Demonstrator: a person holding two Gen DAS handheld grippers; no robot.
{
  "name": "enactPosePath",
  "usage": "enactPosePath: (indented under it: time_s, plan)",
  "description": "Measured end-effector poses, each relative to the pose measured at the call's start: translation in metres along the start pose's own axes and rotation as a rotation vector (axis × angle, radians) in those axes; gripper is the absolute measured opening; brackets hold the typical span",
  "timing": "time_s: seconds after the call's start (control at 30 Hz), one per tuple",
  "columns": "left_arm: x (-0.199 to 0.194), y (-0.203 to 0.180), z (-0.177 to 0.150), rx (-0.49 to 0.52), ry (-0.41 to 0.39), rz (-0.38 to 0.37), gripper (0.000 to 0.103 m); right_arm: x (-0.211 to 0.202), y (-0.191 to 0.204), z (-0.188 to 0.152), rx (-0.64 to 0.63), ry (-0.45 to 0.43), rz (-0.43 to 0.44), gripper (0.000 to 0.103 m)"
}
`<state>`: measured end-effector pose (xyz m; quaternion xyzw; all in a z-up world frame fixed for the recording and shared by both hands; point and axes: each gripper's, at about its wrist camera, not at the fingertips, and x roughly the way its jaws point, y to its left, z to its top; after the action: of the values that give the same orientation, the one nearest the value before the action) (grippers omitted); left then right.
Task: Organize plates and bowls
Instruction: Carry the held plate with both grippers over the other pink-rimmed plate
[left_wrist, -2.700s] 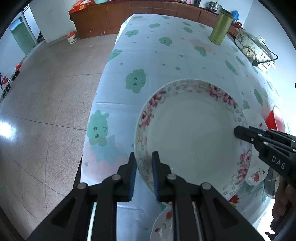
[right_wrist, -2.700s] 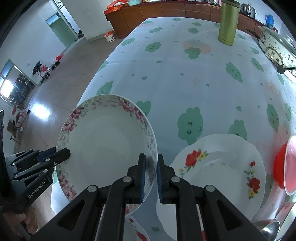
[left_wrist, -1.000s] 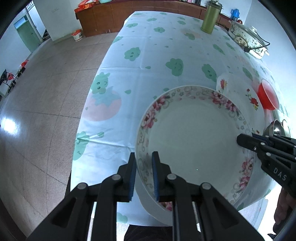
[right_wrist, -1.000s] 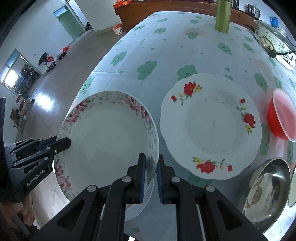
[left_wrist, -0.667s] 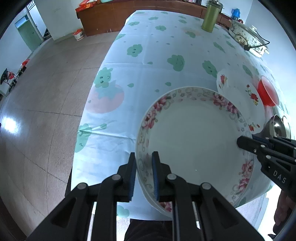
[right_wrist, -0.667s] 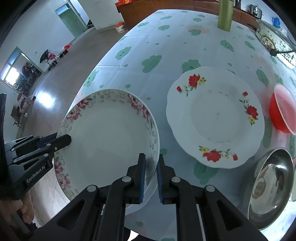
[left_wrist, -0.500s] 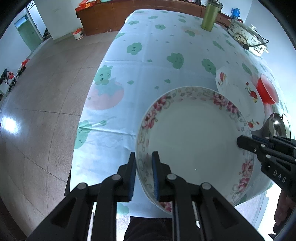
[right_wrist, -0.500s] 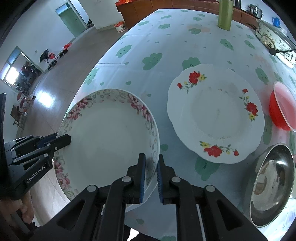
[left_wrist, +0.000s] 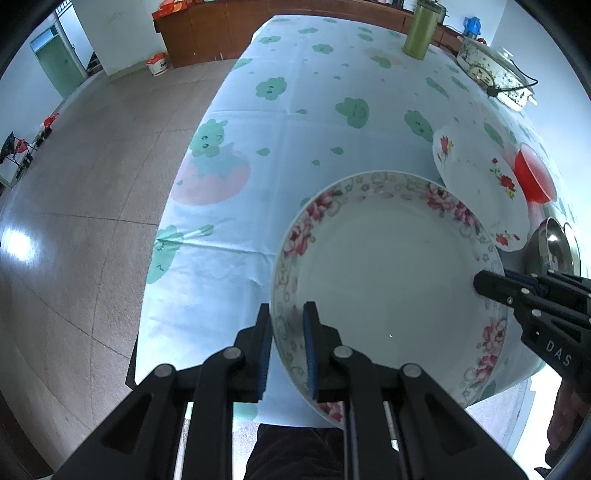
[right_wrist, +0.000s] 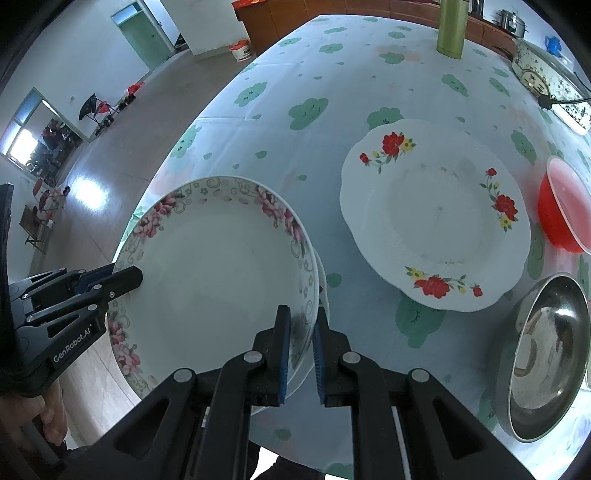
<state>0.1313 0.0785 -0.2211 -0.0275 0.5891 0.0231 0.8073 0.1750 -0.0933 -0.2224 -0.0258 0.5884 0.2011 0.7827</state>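
Fingers of both grippers pinch pink-flowered plate — beside it, red-flowered plate; steel bowl nearby.

Home dining rm: tablecloth, cabinets

White plate rimmed with pink flowers; pale blue tablecloth bearing green clouds.
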Motion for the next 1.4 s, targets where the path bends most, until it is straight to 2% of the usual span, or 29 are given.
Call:
enactPosePath:
  time_s: [1.4]
  plan:
    - [0.008, 0.004, -0.011, 0.000, 0.027, -0.015, 0.013, 0.006, 0.005, -0.006, -0.010, 0.016, -0.016, 0.013]
